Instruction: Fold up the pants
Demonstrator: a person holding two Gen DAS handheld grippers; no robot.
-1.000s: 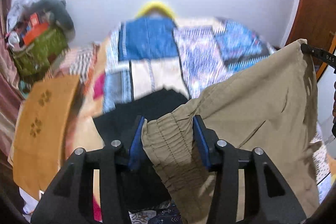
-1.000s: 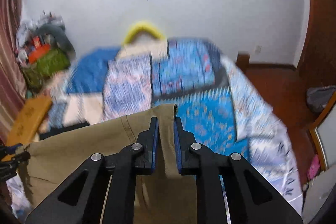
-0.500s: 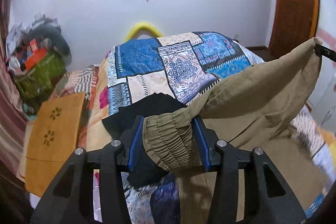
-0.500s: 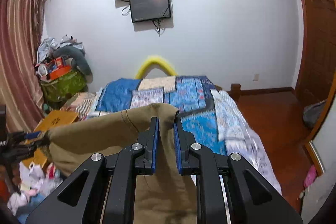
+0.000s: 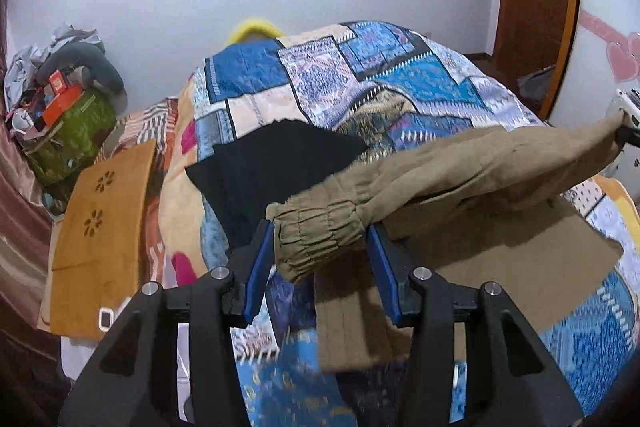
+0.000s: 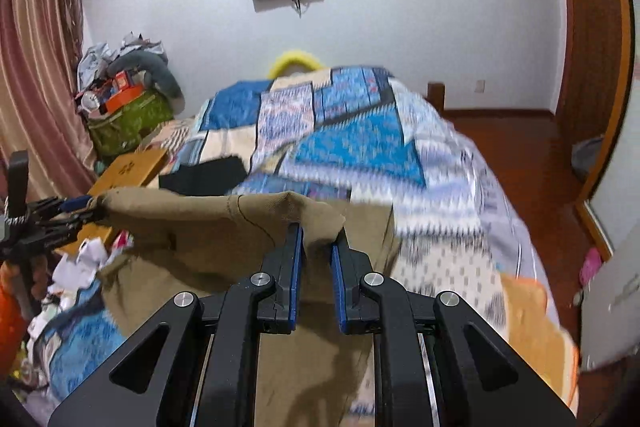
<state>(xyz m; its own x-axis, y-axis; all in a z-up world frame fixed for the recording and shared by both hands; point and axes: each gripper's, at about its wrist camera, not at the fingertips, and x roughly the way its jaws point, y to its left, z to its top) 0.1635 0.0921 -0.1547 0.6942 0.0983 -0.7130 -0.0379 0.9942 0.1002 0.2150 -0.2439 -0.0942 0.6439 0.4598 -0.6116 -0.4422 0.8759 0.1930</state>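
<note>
Khaki cotton pants (image 5: 472, 163) w/ a gathered elastic waistband hang stretched between both grippers above the blue patchwork quilt (image 5: 400, 87) on the bed, lower fabric draping onto it. Left gripper (image 5: 322, 247) is clamped on the bunched waistband end, blue pads held fairly wide by the thick wad; right gripper (image 6: 317, 247) is nearly closed, pinching the other end. Flat black folded cloth (image 5: 264, 163) lies on the quilt just ahead of the left gripper.

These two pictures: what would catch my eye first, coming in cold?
Khaki pants stretched in the air between two grippers: the left gripper pinches the gathered waistband, the right gripper a corner. Below lies a bright blue patchwork quilt with a black garment on it.
</note>
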